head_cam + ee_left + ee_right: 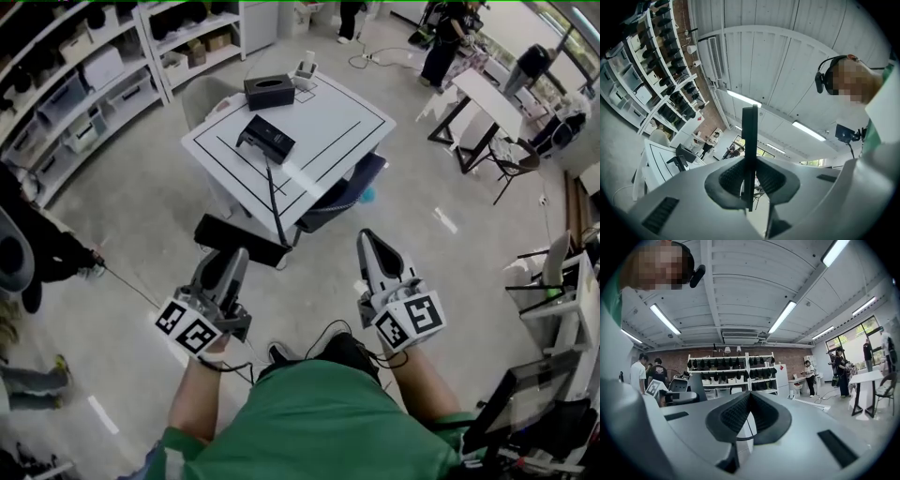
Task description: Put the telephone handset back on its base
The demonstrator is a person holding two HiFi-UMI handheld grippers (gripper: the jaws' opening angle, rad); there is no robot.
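Jaws, left gripper (750, 182): ribbed black pads (729, 180) clamped on the handset (750, 131), a thin black slab seen edge-on, standing up out of my grip. In the head view it sits centre-left of the frame, off the table (352, 112), just below its near corner.

Jaws, right gripper (750, 399): ribbed black pads pressed together at the tips, nothing between them.

Cord (274, 202): thin, dark, nearly straight, running from the handset up the frame to the base.

Base (265, 138): black, wedge-shaped, on the table at upper centre, well apart from the handset.

Table: white square top, ruled with black lines.

Box (269, 91): black, rectangular, at the table's far edge; contents I cannot tell.

Shelves (89, 80): white, upper left, carrying pale bins (103, 67); contents too small to tell.

Cubes (192, 328): black-and-white square markers, one on each of my grippers.
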